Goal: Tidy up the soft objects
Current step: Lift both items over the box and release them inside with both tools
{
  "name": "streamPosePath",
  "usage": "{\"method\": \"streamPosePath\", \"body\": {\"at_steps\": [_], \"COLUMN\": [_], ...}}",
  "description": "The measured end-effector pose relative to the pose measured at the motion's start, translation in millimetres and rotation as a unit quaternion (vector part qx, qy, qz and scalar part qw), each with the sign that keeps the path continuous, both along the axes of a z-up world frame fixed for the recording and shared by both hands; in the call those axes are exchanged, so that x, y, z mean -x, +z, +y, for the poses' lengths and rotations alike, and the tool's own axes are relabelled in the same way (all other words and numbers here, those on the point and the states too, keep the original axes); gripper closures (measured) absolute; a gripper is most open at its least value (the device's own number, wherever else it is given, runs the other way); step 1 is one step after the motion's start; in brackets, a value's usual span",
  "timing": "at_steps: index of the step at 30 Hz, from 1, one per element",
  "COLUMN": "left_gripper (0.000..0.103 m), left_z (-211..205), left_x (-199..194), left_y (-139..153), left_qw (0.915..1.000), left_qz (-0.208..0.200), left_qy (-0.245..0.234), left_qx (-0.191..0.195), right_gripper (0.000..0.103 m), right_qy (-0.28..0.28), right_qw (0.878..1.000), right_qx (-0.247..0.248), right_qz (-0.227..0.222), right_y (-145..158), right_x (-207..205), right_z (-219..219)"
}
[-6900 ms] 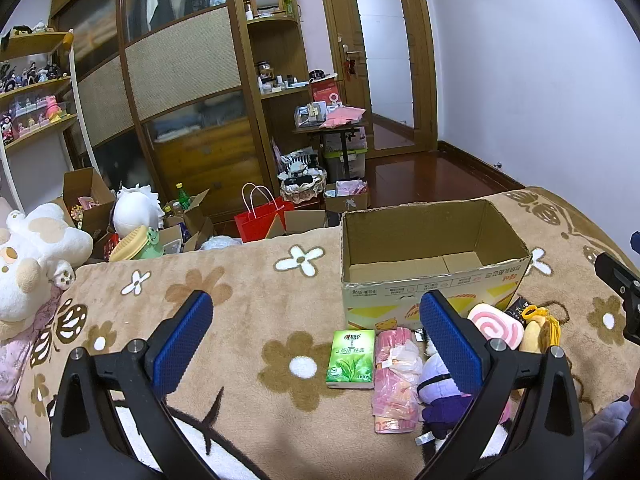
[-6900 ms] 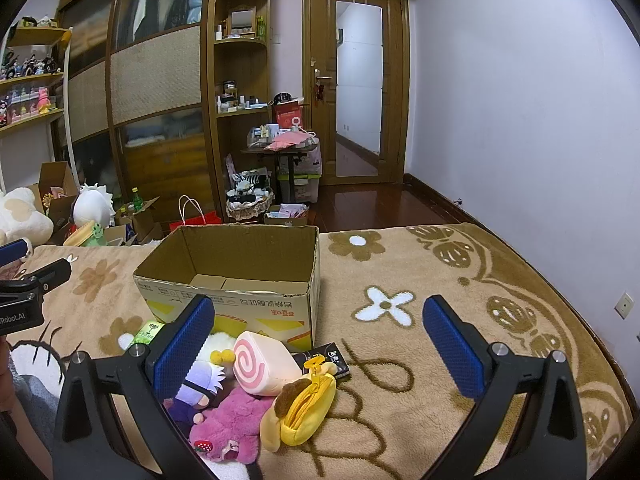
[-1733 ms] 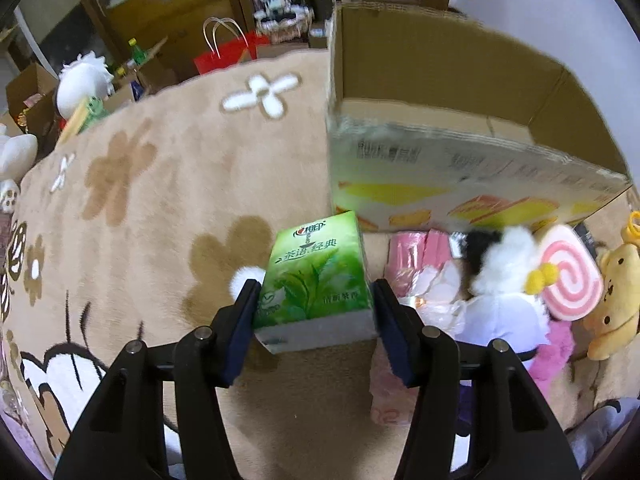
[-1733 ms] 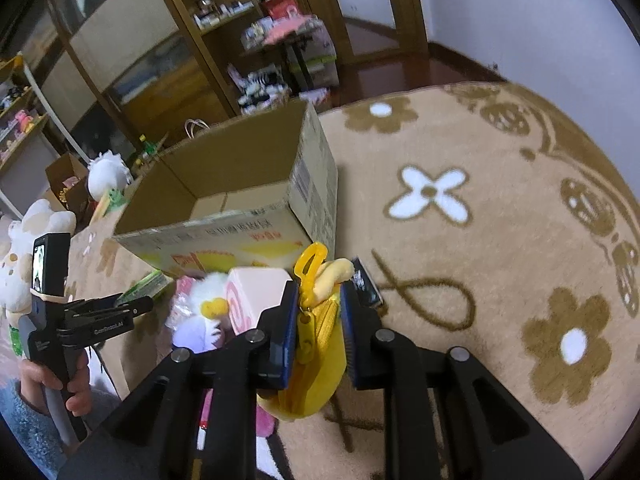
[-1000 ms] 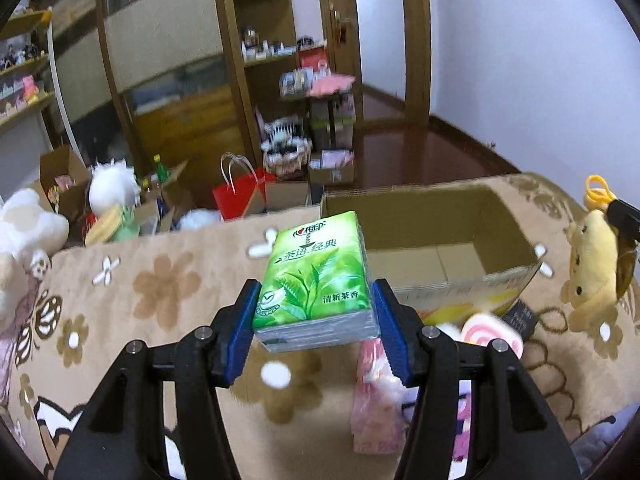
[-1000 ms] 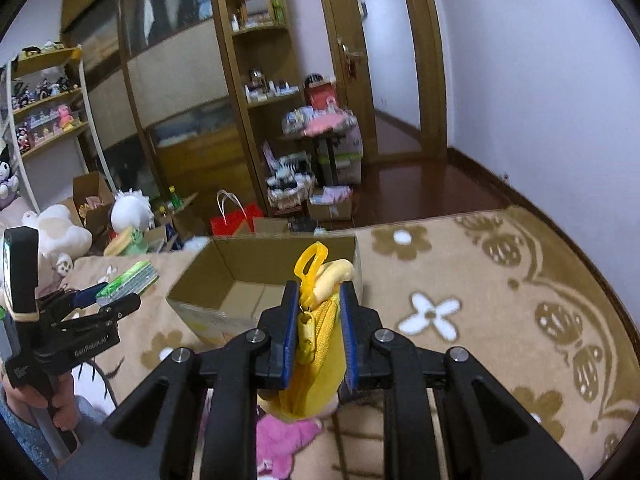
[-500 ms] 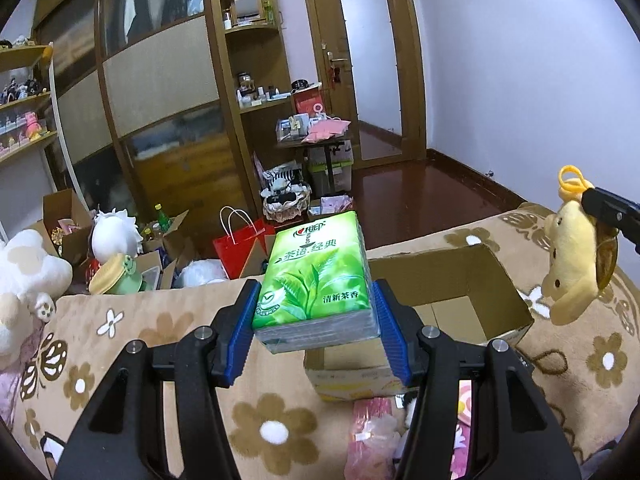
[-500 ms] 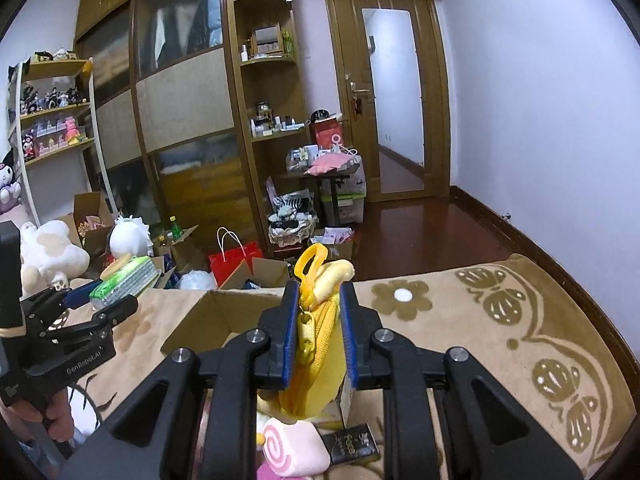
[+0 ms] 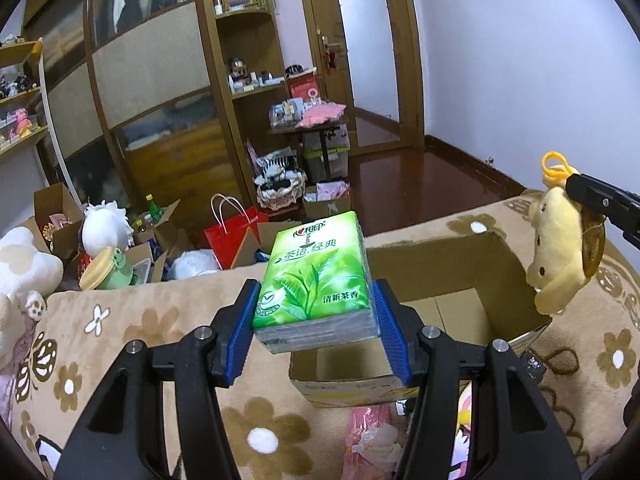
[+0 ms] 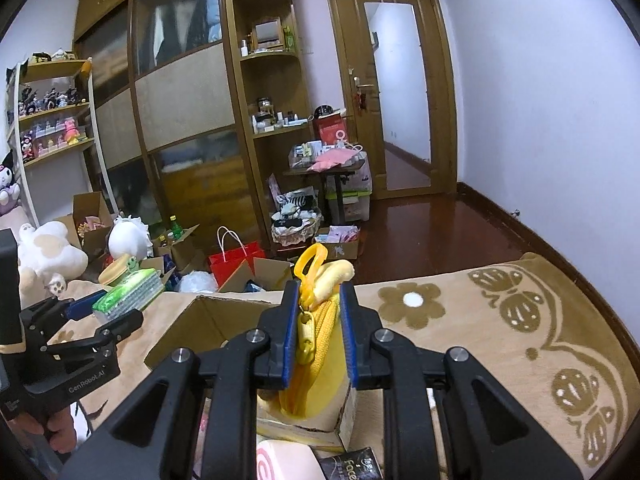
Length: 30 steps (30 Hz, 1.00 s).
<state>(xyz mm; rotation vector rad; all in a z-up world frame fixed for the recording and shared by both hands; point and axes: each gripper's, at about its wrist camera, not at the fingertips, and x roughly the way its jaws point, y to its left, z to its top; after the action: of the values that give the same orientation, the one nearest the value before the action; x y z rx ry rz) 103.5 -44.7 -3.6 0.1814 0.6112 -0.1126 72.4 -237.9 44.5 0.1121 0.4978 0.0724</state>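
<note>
Two grippers: both are raised over the blanket, each clamping one soft item.
Left gripper (image 9: 316, 320): its blue pads (image 9: 244, 326) press both sides of the green tissue pack (image 9: 314, 280), held flat in the air.
Tissue pack position: at 12 o'clock from the left gripper, above the near-left wall of the cardboard box (image 9: 420, 276).
Cardboard box: open-topped, standing on the flowered blanket (image 9: 132, 336); a pink packet (image 9: 372, 436) lies on the blanket at 6 o'clock from it.
Right gripper (image 10: 319, 332): clenched on the yellow plush pouch (image 10: 320, 344), zipper and yellow ring toward the camera.
Pouch position: in the left wrist view it hangs at 3 o'clock, over the box's right wall.
Pink swirl plush (image 10: 280, 462): lies on the blanket at 6 o'clock from the right gripper, beside a black packet (image 10: 352, 466).
</note>
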Motion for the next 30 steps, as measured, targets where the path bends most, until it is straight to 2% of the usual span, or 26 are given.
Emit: {"method": "streamPosePath", "body": {"at_steps": [16, 21, 23, 25, 30], "left_gripper": [0.048, 0.046, 0.041, 0.033, 0.028], "left_z": [-9.7, -6.2, -4.3, -2.7, 0.6], "left_x": [-12.6, -12.7, -12.4, -10.9, -8.7], "left_y": [-30.1, -34.8, -34.9, -34.8, -36.7], "left_qw": [0.9988, 0.9985, 0.9984, 0.9986, 0.9982], "left_qz": [0.045, 0.053, 0.054, 0.051, 0.056], "left_qy": [-0.015, -0.007, -0.005, -0.003, 0.001], "left_qx": [-0.011, -0.016, -0.016, -0.015, -0.021], "right_gripper": [0.08, 0.078, 0.077, 0.068, 0.048], "right_qy": [0.026, 0.032, 0.033, 0.035, 0.034], "right_qw": [0.999, 0.999, 0.999, 0.999, 0.999], "right_qx": [0.002, 0.007, 0.004, 0.003, -0.001], "right_qz": [0.024, 0.029, 0.031, 0.032, 0.031], "right_y": [-34.3, -38.1, -39.7, -39.8, -38.0], "right_x": [-18.2, -19.7, -20.3, -20.4, -16.9], "right_z": [7.9, 10.8, 11.5, 11.3, 9.3]}}
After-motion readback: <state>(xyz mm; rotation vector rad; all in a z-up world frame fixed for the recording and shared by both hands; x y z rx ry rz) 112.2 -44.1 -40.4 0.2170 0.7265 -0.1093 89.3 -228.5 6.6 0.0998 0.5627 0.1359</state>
